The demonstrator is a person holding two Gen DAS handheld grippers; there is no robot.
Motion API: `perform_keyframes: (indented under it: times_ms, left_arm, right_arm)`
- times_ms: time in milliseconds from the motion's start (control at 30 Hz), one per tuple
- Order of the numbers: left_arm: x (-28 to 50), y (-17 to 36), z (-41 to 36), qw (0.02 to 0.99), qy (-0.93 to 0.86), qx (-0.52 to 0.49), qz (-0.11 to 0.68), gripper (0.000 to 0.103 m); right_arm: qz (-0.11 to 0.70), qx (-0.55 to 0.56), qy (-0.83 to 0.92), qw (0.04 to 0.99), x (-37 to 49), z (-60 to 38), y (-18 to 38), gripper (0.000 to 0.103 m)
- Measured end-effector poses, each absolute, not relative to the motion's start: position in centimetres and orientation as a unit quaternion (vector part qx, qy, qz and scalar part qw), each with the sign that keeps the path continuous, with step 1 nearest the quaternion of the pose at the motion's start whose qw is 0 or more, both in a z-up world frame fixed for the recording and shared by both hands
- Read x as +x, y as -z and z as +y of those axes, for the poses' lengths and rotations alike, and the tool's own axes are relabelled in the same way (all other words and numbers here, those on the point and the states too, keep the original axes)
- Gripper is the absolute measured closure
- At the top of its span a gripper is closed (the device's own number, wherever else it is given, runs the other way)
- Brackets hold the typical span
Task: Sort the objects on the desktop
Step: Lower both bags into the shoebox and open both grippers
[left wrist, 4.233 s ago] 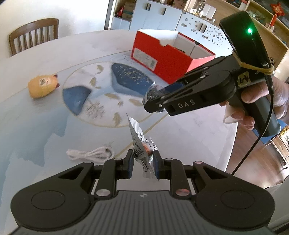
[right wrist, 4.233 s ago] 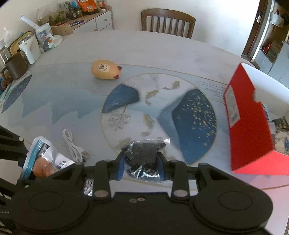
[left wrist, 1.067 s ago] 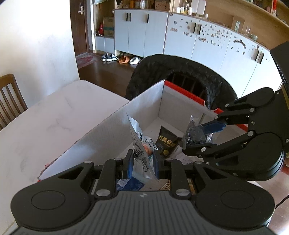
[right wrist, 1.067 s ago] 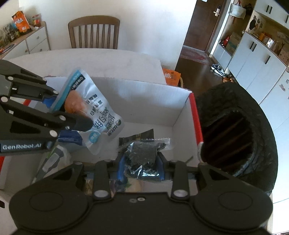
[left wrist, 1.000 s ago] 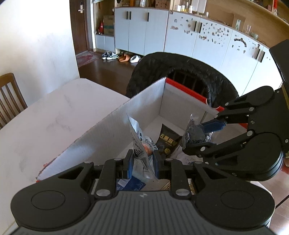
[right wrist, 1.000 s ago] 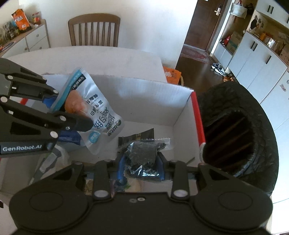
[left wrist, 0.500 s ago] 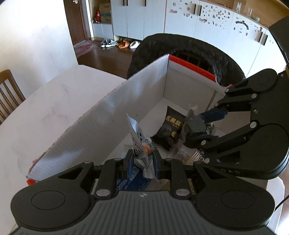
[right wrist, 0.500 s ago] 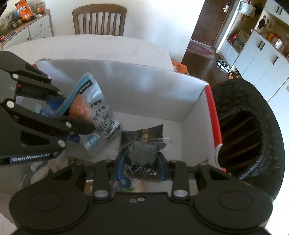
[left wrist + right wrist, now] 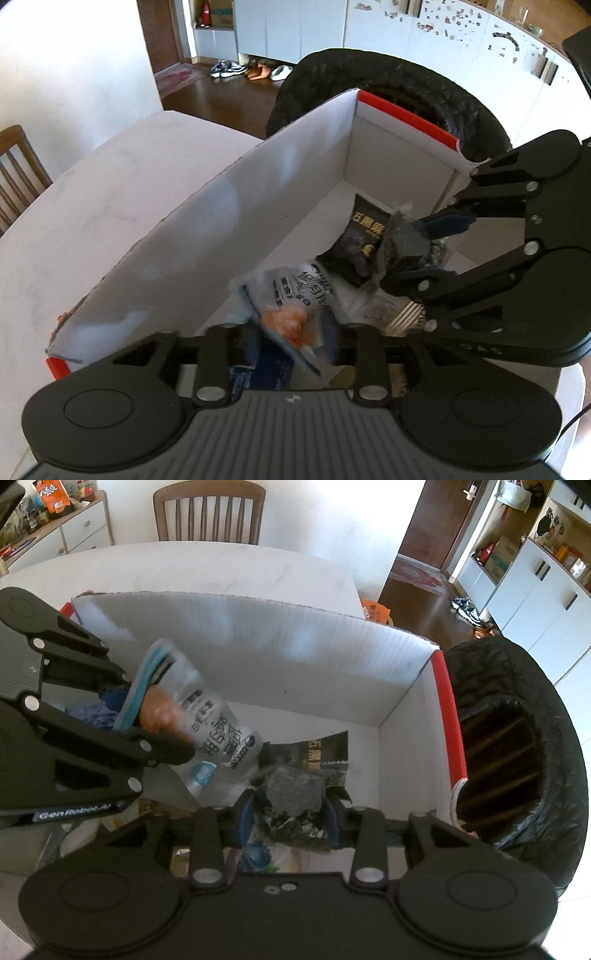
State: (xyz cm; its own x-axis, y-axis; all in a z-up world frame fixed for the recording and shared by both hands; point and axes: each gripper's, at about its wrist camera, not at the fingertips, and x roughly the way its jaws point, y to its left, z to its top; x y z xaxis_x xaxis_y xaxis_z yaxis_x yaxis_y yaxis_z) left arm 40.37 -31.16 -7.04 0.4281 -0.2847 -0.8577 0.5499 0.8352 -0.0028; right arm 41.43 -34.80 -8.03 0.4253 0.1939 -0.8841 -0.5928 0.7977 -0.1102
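Both grippers hang over the open red box with white inner walls (image 9: 229,221) (image 9: 258,653). My left gripper (image 9: 291,339) has its jaws spread apart; the white snack pouch with an orange item (image 9: 291,306) (image 9: 207,716) is tilted and blurred between them, slipping down into the box. My right gripper (image 9: 288,812) (image 9: 417,247) also has its jaws spread; the clear packet of dark bits (image 9: 291,790) (image 9: 402,243) lies loosely between them, blurred. A black snack packet (image 9: 365,236) (image 9: 325,753) lies on the box floor.
Several other packets lie in the box bottom (image 9: 258,373). A black quilted bin (image 9: 517,746) (image 9: 391,88) stands just beyond the box's red end. The white table (image 9: 92,177) runs left. A wooden chair (image 9: 208,513) stands at the far side.
Both grippers came lower into the box and their jaws opened. The white pouch tipped over and is dropping from the left gripper; the dark packet has loosened in the right one.
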Motion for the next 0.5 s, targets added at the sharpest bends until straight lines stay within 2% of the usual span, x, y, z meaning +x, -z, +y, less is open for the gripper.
perform_keyframes:
  times_ms: [67, 100, 267, 400, 500]
  left_arm:
    - [40.4, 6.8, -30.7, 0.841, 0.239, 0.134, 0.467, 0.039]
    - [40.4, 6.7, -30.3, 0.842, 0.239, 0.127, 0.467, 0.037]
    - [40.4, 6.1, -29.3, 0.845, 0.241, 0.107, 0.466, 0.035]
    - [39.7, 5.6, -28.7, 0.848, 0.243, 0.102, 0.460, 0.035]
    - [39.4, 5.1, -28.3, 0.850, 0.243, 0.094, 0.457, 0.035]
  right_arm:
    - [0.480, -0.210, -0.238, 0.818, 41.4, -34.9, 8.0, 0.063]
    - [0.481, -0.208, -0.239, 0.818, 41.4, -34.9, 7.9, 0.062]
    - [0.481, -0.209, -0.242, 0.816, 41.2, -35.0, 7.5, 0.058]
    - [0.474, -0.217, -0.247, 0.817, 40.6, -35.1, 7.1, 0.046]
    - [0.472, -0.216, -0.246, 0.819, 40.5, -35.4, 6.7, 0.044]
